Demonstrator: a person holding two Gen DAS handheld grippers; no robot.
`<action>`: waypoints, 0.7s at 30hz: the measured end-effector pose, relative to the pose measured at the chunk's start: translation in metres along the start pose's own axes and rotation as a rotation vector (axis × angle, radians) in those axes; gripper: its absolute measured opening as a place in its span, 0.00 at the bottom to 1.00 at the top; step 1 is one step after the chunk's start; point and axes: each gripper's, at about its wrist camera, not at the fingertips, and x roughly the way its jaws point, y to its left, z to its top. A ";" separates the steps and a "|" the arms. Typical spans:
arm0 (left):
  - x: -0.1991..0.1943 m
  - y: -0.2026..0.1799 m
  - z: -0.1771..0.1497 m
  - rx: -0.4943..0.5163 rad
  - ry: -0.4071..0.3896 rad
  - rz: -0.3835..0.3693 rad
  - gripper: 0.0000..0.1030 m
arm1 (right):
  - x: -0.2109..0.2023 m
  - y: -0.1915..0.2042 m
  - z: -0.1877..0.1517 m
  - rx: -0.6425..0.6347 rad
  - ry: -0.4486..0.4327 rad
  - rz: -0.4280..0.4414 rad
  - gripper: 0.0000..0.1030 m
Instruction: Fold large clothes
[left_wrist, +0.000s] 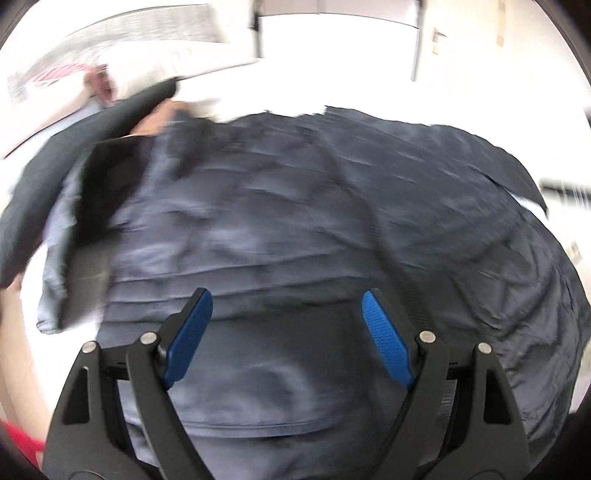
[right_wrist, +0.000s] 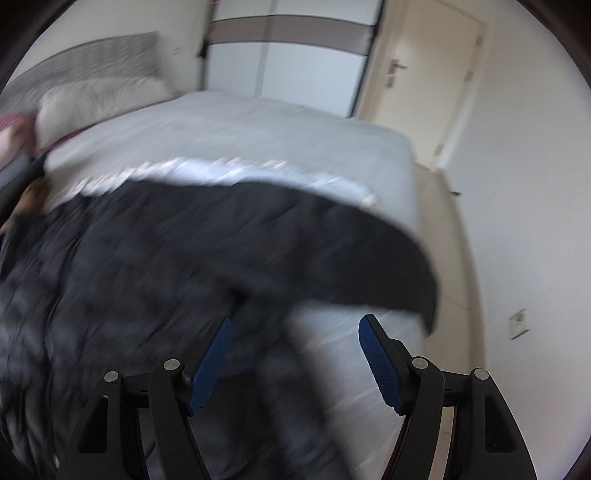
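A large dark navy garment (left_wrist: 295, 221) lies spread and wrinkled across the bed, filling most of the left wrist view. My left gripper (left_wrist: 286, 299) is open and empty just above its near part. In the right wrist view the same garment (right_wrist: 221, 251) covers the near left of the bed, with its right edge draped toward the bed's side. My right gripper (right_wrist: 295, 321) is open and empty over the garment's right edge. Both views are motion-blurred.
The bed (right_wrist: 258, 129) has a light grey sheet, with a pillow (right_wrist: 99, 99) and grey headboard (right_wrist: 92, 55) at the far left. A wardrobe (right_wrist: 295, 62) and a door (right_wrist: 424, 81) stand beyond. Floor runs along the bed's right side (right_wrist: 447, 258).
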 end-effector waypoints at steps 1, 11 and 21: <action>-0.004 0.015 -0.001 -0.033 -0.010 0.023 0.81 | 0.002 0.008 -0.008 -0.013 0.008 0.013 0.70; 0.001 0.119 -0.030 -0.129 0.029 0.336 0.81 | -0.003 0.037 -0.049 -0.004 0.021 0.136 0.70; 0.040 0.190 -0.022 -0.167 0.119 0.479 0.33 | 0.009 0.039 -0.052 -0.032 0.049 0.129 0.70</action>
